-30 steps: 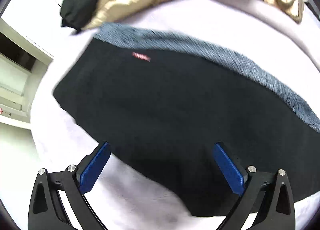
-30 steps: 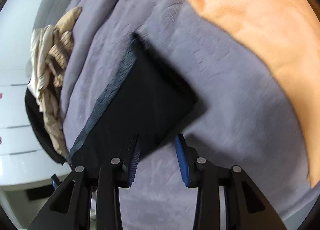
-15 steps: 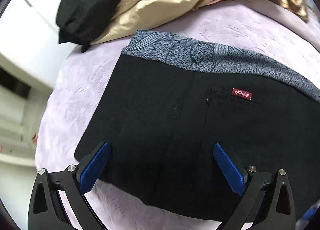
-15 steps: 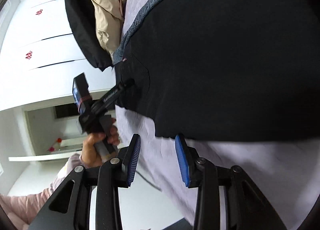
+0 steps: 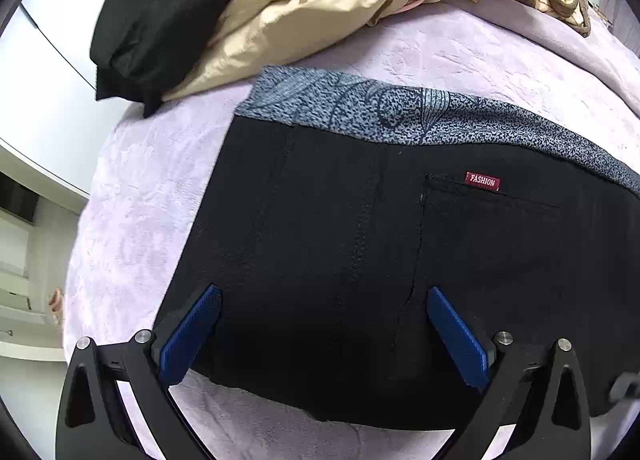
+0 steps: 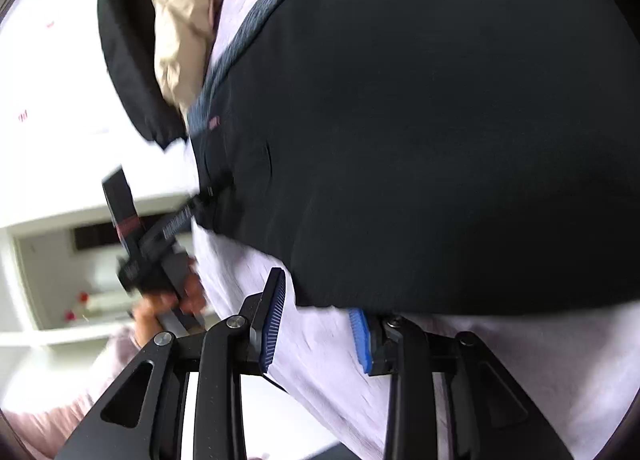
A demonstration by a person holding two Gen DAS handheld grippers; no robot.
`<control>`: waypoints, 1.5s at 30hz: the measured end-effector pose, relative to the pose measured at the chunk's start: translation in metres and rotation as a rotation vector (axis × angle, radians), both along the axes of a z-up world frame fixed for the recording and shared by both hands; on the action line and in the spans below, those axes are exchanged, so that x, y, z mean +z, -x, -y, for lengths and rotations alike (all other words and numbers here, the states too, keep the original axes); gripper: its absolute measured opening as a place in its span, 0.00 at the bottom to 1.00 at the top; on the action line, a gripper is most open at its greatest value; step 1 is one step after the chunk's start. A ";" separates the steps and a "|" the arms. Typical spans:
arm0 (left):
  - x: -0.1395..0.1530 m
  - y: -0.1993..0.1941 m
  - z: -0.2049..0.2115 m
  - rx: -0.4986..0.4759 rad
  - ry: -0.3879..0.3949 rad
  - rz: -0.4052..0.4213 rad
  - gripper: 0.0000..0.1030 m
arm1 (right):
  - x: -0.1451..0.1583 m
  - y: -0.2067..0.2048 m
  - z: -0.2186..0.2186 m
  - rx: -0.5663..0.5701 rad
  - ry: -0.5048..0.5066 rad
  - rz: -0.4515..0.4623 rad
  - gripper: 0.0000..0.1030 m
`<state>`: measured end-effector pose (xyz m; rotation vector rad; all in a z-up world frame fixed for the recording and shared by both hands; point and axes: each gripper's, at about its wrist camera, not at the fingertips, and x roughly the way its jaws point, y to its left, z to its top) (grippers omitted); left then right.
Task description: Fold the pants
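The left hand-held gripper [image 5: 324, 334] hangs low over the near edge of the black pants [image 5: 360, 260], its two blue ribbed pads spread wide, one at 7 o'clock and one at 5 o'clock in the left wrist view, with nothing between them. From the right wrist view the same tool appears at 9 o'clock, gripped by the person's left hand [image 6: 176, 300] beside the bed's edge, with its tip touching or just over the pants' corner; motion blur makes that hard to settle.

The right hand-held gripper [image 6: 316, 324] sits at 6 o'clock of its own view with its pads partly apart. The far pad [image 6: 359, 330] slips under the dark hem, so it may be starting to take the cloth, though no grip is plain.

A small dark red tag [image 5: 483, 181] above the back pocket reads "FASHION" in pale letters.

The pants lie folded flat on the lilac bed cover [image 5: 132, 220], which has a soft, embossed, crinkled texture. Their fabric is matte black with a stitched seam down the middle, and the waistband [image 5: 400, 112] is speckled grey-blue with a leaf-like print. Toward 12 o'clock, a crumpled beige garment [image 5: 320, 8] with a slight sheen rests against a black garment [image 5: 160, 20].
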<state>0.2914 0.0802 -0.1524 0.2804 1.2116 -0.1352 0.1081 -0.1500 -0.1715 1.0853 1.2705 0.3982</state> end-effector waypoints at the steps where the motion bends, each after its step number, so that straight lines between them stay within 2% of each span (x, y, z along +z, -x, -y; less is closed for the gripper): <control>1: 0.001 0.003 0.000 0.001 0.002 0.007 1.00 | 0.006 -0.002 -0.003 0.018 0.023 0.032 0.12; 2: -0.001 0.004 -0.006 0.009 0.016 0.010 1.00 | 0.009 -0.001 -0.007 0.040 0.044 0.051 0.12; 3: -0.003 0.007 -0.008 0.013 0.027 0.010 1.00 | 0.004 0.002 -0.014 0.067 0.066 0.035 0.11; 6: -0.008 0.012 -0.016 0.003 0.028 0.021 1.00 | -0.028 0.027 -0.024 0.127 0.067 -0.132 0.09; 8: -0.008 0.009 -0.026 0.018 0.032 0.011 1.00 | -0.018 0.037 -0.028 0.205 0.108 -0.154 0.07; 9: -0.006 0.008 -0.032 0.041 0.033 0.000 1.00 | -0.003 0.038 -0.025 0.234 0.119 -0.145 0.16; 11: 0.003 0.007 -0.043 0.087 0.042 0.002 1.00 | 0.028 0.020 -0.022 0.252 0.128 -0.076 0.17; 12: 0.010 0.007 -0.046 0.098 0.070 0.015 1.00 | 0.053 -0.005 -0.021 0.268 0.154 0.006 0.23; 13: 0.017 0.008 -0.049 0.106 0.096 0.034 1.00 | 0.068 -0.027 -0.023 0.284 0.182 0.059 0.42; 15: 0.022 0.006 -0.048 0.104 0.120 0.057 1.00 | 0.100 -0.089 -0.039 0.345 0.254 0.190 0.59; 17: 0.015 0.003 -0.046 0.105 0.109 0.051 1.00 | 0.115 -0.151 -0.070 0.434 0.337 0.292 0.59; 19: -0.011 0.003 -0.052 0.126 0.080 0.000 1.00 | 0.113 -0.203 -0.107 0.509 0.412 0.321 0.57; 23: -0.017 0.014 -0.062 0.136 0.097 0.072 1.00 | 0.090 -0.269 -0.169 0.666 0.512 0.367 0.53; 25: -0.018 0.016 -0.067 0.147 0.122 0.073 1.00 | 0.075 -0.289 -0.192 0.709 0.494 0.353 0.50; 27: -0.018 0.018 -0.071 0.147 0.132 0.085 1.00 | 0.060 -0.297 -0.210 0.760 0.532 0.340 0.44; 28: -0.019 0.019 -0.071 0.144 0.130 0.092 1.00 | 0.055 -0.301 -0.218 0.780 0.536 0.334 0.34; 30: -0.021 0.018 -0.076 0.146 0.136 0.096 1.00 | 0.043 -0.304 -0.232 0.834 0.541 0.301 0.25; 32: -0.019 0.022 -0.066 0.150 0.142 0.094 1.00 | 0.044 -0.300 -0.230 0.873 0.548 0.307 0.14; 33: -0.020 0.023 -0.069 0.152 0.146 0.094 1.00 | 0.047 -0.298 -0.226 0.879 0.520 0.310 0.05; 35: -0.021 0.023 -0.075 0.158 0.157 0.092 1.00 | 0.059 -0.294 -0.218 0.873 0.455 0.337 0.04; 37: -0.022 0.025 -0.080 0.150 0.160 0.095 1.00 | 0.062 -0.302 -0.224 0.860 0.444 0.351 0.04; 40: -0.021 0.029 -0.071 0.143 0.160 0.094 1.00 | 0.036 -0.311 -0.240 0.875 0.564 0.316 0.04; 42: -0.018 0.032 -0.070 0.138 0.151 0.091 1.00 | 0.024 -0.312 -0.239 0.854 0.606 0.308 0.04; 44: -0.010 0.030 -0.063 0.141 0.137 0.076 1.00 | 0.031 -0.311 -0.229 0.778 0.590 0.317 0.08; 45: -0.004 0.029 -0.058 0.137 0.124 0.070 1.00 | 0.038 -0.310 -0.221 0.741 0.584 0.323 0.20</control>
